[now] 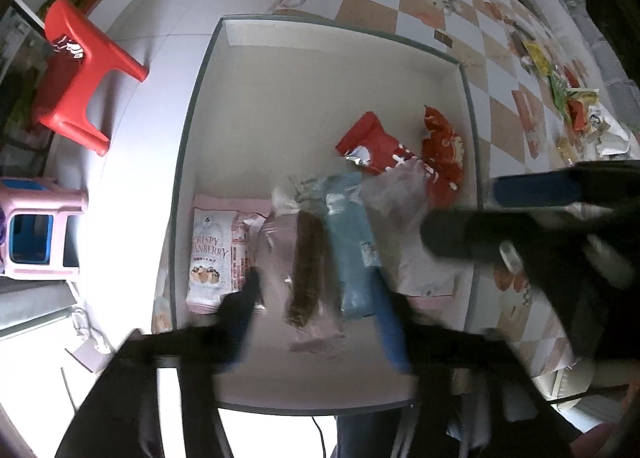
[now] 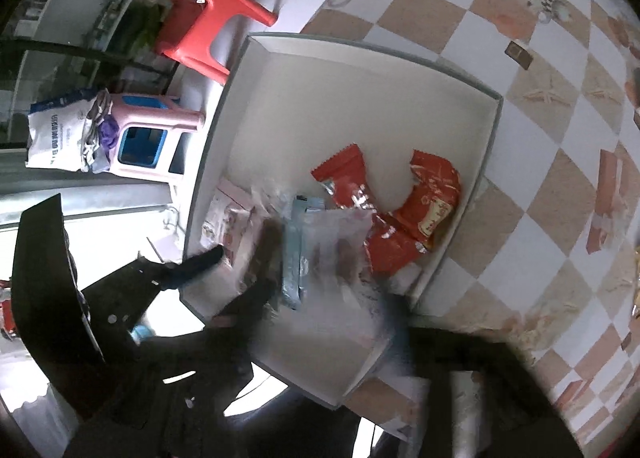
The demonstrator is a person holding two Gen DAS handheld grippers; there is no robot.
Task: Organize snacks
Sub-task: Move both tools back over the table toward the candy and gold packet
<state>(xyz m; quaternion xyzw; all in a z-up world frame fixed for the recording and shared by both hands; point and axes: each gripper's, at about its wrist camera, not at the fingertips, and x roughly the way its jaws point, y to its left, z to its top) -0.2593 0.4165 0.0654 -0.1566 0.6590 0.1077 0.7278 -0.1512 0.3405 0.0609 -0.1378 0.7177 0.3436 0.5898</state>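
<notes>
Left tool (image 1: 316,298) gapes over the box (image 1: 332,69); right tool (image 2: 324,294), blurred, unclear; red stool (image 1: 80,69) beside worktop (image 1: 500,69).

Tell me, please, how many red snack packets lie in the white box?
2: one red packet mid-box, another beside it near the right wall. Others may be hidden under the pile.

Soft daylight, floor blown out white at left; grippers (image 1: 316,322) and nearby snacks (image 2: 320,254) motion-blurred; fisheye bends edges into black corners
</notes>
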